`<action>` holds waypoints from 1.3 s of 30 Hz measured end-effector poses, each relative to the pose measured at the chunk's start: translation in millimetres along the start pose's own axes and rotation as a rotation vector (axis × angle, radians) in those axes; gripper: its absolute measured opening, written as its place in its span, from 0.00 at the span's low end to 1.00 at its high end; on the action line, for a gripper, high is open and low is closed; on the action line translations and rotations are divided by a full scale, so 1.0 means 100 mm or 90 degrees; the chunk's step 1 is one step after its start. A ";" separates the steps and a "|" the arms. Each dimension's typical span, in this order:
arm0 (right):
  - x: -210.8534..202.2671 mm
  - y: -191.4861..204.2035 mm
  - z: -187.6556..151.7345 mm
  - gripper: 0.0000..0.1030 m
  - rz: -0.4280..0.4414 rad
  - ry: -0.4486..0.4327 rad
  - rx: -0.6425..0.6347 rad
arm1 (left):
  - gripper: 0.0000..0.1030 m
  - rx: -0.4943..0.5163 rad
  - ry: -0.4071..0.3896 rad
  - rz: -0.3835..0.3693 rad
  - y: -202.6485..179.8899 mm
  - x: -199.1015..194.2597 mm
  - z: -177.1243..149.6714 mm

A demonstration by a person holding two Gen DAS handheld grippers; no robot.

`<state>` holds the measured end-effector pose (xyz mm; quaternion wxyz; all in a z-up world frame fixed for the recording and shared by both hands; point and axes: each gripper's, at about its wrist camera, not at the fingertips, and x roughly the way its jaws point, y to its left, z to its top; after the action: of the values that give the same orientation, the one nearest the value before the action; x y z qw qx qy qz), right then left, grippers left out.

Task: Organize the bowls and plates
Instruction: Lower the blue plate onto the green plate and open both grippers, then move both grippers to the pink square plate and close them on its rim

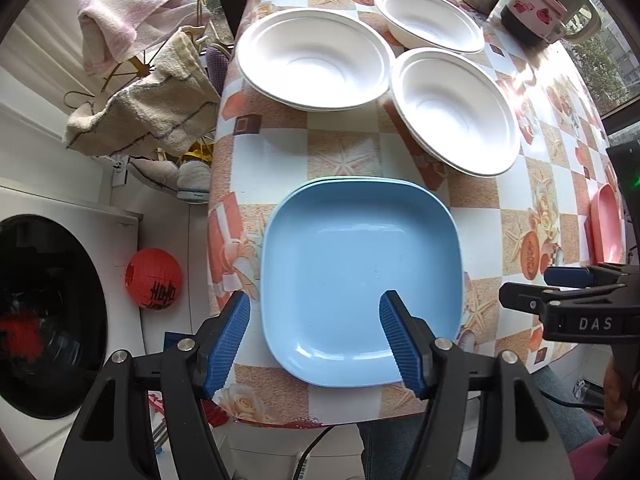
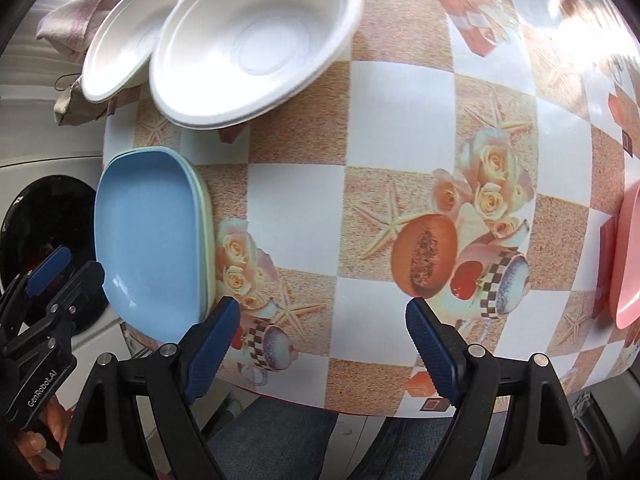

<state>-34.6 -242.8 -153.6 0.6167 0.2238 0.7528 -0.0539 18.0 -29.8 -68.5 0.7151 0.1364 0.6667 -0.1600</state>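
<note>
A light blue square plate (image 1: 360,256) lies on another pale plate near the table's front edge; it also shows in the right wrist view (image 2: 148,232). My left gripper (image 1: 314,320) points down over it, open, one finger off the plate's left rim and one above its inside, touching nothing. Three white bowls stand behind: a large one (image 1: 316,60), one to its right (image 1: 456,112) and a far one (image 1: 430,20). My right gripper (image 2: 322,308) is open over bare tablecloth to the right of the blue plate. A pink plate (image 2: 630,256) lies at the far right.
The table's left edge drops to a washing machine (image 1: 48,320), a red lantern (image 1: 154,278) and towels on a rack (image 1: 144,116). A mug (image 1: 580,20) and a pink carton (image 1: 538,4) stand at the back right. The patterned tablecloth (image 2: 400,120) covers the table.
</note>
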 end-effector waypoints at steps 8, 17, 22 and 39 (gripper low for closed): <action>-0.23 -0.88 -0.17 0.84 0.015 -0.033 0.129 | 0.72 0.119 0.018 -0.062 -0.81 -0.03 0.18; -0.58 -1.71 -0.45 0.84 -0.008 -0.091 0.229 | 0.72 0.248 0.040 -0.090 -1.74 0.05 0.44; -0.75 -2.36 -0.49 0.84 -0.061 -0.112 0.221 | 0.72 0.257 0.065 -0.119 -2.20 0.13 0.58; -1.00 -3.56 -0.06 0.84 -0.167 -0.127 0.111 | 0.72 0.202 0.138 -0.156 -3.43 0.56 0.79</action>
<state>-169.9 -585.6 -126.5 0.6544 0.1700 0.7031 -0.2204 -48.0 -377.6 -111.8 0.5843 0.1812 0.7175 -0.3330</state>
